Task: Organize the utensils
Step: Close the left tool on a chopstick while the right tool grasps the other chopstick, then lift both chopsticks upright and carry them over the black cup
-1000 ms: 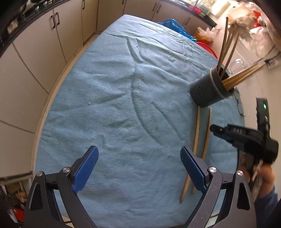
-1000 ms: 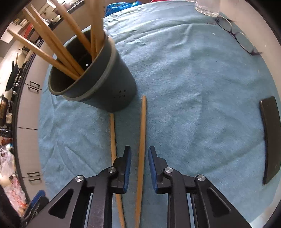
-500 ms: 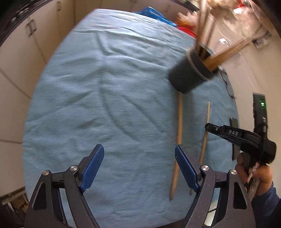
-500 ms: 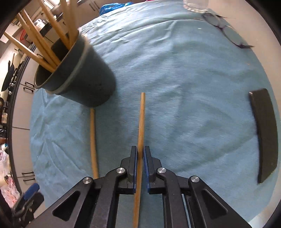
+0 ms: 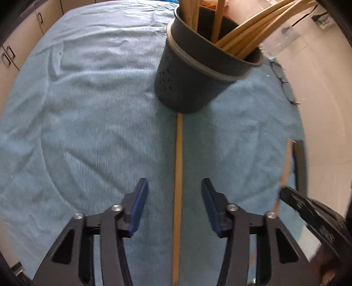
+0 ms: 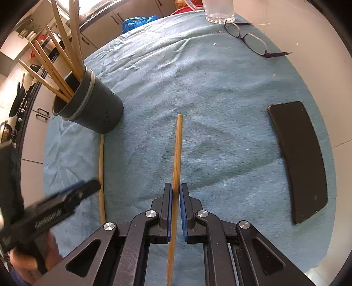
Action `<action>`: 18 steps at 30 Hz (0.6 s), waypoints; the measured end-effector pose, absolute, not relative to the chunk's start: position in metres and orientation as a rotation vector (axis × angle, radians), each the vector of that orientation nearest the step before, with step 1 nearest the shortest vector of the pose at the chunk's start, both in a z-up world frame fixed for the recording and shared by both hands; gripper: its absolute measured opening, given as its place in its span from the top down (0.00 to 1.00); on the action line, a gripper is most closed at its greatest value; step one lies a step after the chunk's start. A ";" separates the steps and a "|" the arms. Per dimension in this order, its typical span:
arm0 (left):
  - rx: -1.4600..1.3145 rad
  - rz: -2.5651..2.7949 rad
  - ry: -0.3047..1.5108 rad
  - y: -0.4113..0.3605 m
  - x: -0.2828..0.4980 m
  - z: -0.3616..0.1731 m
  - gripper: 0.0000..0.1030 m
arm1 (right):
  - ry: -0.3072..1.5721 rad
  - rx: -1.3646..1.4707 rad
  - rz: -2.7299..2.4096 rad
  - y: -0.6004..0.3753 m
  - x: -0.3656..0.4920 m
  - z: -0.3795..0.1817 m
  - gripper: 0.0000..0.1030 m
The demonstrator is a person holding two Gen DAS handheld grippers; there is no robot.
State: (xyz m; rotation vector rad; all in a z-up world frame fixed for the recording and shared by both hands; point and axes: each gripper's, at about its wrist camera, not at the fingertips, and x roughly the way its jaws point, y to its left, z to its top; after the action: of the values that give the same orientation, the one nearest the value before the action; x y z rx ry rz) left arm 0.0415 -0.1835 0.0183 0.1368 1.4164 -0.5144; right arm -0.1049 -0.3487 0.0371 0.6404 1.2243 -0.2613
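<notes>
A dark grey holder (image 5: 198, 72) with several wooden sticks stands on the blue towel (image 5: 88, 99); it also shows in the right wrist view (image 6: 88, 110). One wooden stick (image 5: 178, 176) lies on the towel from the holder's base toward me, between the jaws of my open left gripper (image 5: 173, 193). It shows at the left in the right wrist view (image 6: 101, 176). My right gripper (image 6: 175, 193) is shut on a second wooden stick (image 6: 177, 149) and holds it pointing forward. That stick (image 5: 286, 167) and the right gripper (image 5: 312, 213) show at the right edge of the left wrist view.
A black phone (image 6: 299, 162) lies on the towel's right side. Glasses (image 6: 250, 39) and a clear glass (image 6: 217, 11) lie at the far right. Cabinets (image 6: 37, 114) lie beyond the table's left edge. My left gripper (image 6: 55, 209) shows blurred at lower left.
My left gripper has moved right and closer to the holder, with its jaws narrowed either side of the lying stick. My right gripper closed on the other stick and drew it away from the holder.
</notes>
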 end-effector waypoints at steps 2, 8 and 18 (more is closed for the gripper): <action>0.138 -0.492 1.418 -0.188 0.047 0.014 0.72 | 1.220 0.638 -0.257 -0.347 -0.106 0.036 0.92; 0.162 -0.467 1.370 -0.195 0.049 0.013 0.88 | 1.210 0.634 -0.241 -0.343 -0.102 0.035 0.93; 0.091 -0.481 1.330 -0.164 0.020 0.025 0.94 | 1.181 0.668 -0.216 -0.347 -0.102 0.040 0.93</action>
State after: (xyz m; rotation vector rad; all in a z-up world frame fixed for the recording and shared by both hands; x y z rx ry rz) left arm 0.0203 -0.1635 0.0247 0.0912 1.3297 -0.4810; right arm -0.1018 -0.3470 0.0405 0.6682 1.1806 -0.2158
